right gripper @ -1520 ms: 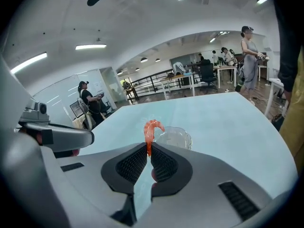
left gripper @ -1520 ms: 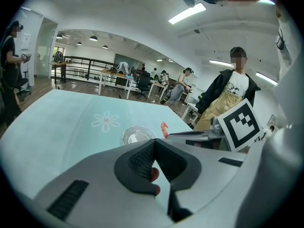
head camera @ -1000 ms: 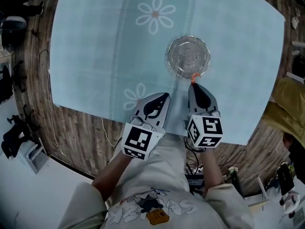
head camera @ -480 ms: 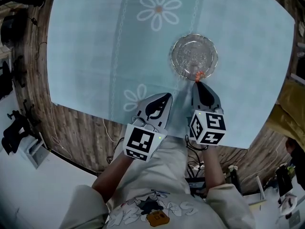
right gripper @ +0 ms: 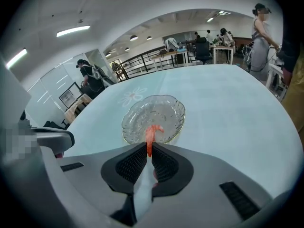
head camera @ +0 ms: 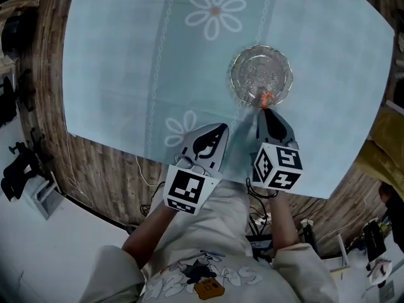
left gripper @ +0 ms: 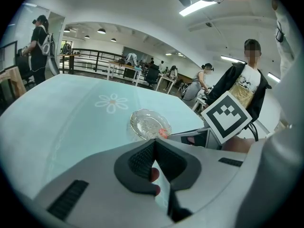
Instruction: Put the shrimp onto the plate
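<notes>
A clear glass plate (head camera: 261,75) with a scalloped rim sits on the pale blue tablecloth (head camera: 126,62). My right gripper (head camera: 264,108) is shut on an orange shrimp (head camera: 265,98), whose free end hangs over the plate's near rim. In the right gripper view the shrimp (right gripper: 150,136) sticks out from between the shut jaws, over the plate (right gripper: 166,108). My left gripper (head camera: 218,127) is shut and holds nothing, low and left of the plate. The left gripper view shows the plate (left gripper: 145,122) with the shrimp (left gripper: 163,133) at its edge.
The cloth has white flower prints (head camera: 216,11) and covers a round wooden table (head camera: 101,169) whose edge shows near my body. People stand around the room in both gripper views. Bags and cables lie on the floor (head camera: 19,156) at the left.
My right gripper has moved forward with the shrimp, from the plate's near edge to just over its rim. The left gripper has stayed put.
</notes>
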Action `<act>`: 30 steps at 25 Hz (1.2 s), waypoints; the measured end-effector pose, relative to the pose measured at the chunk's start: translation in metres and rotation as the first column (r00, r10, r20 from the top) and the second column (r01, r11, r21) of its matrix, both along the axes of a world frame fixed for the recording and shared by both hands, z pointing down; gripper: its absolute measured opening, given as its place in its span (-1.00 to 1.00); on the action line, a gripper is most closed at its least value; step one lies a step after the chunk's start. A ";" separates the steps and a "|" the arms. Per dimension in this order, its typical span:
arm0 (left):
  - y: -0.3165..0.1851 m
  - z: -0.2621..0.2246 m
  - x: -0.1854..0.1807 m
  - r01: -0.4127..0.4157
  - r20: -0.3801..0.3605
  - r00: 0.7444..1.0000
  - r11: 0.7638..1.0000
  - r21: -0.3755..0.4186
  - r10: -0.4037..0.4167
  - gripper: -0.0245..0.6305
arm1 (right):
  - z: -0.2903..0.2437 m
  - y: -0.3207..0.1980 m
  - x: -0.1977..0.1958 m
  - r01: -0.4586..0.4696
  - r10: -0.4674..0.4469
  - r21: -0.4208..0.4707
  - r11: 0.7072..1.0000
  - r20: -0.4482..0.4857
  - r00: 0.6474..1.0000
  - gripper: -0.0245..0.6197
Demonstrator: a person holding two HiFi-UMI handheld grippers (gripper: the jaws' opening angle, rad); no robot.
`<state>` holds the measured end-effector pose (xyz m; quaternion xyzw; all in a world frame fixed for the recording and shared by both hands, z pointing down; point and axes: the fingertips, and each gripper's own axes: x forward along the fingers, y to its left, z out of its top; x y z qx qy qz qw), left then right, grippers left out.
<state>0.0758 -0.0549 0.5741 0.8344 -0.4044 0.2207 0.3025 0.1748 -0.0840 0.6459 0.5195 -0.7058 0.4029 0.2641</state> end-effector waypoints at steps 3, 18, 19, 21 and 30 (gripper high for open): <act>0.000 0.000 0.001 -0.005 0.000 1.000 1.000 0.001 0.005 -0.90 | -0.004 -0.003 0.002 -0.016 0.016 0.013 1.000 0.015 1.000 -0.78; 0.006 -0.006 0.010 -0.053 -0.003 0.999 0.998 0.034 0.053 -0.90 | -0.019 0.014 0.000 -0.020 0.019 0.087 0.996 0.011 1.000 -0.80; 0.005 -0.010 0.009 -0.055 -0.003 0.999 0.998 0.039 0.055 -0.90 | -0.024 0.014 -0.002 -0.021 0.019 0.095 0.995 0.016 1.000 -0.80; 0.005 -0.021 0.003 -0.058 -0.005 0.998 0.997 0.050 0.059 -0.90 | -0.039 0.014 -0.008 -0.028 0.025 0.111 0.993 0.028 0.999 -0.81; 0.013 -0.065 -0.016 -0.046 -0.058 0.997 0.995 0.088 0.051 -0.90 | -0.091 0.031 -0.023 -0.070 0.065 0.178 0.982 0.035 0.997 -0.85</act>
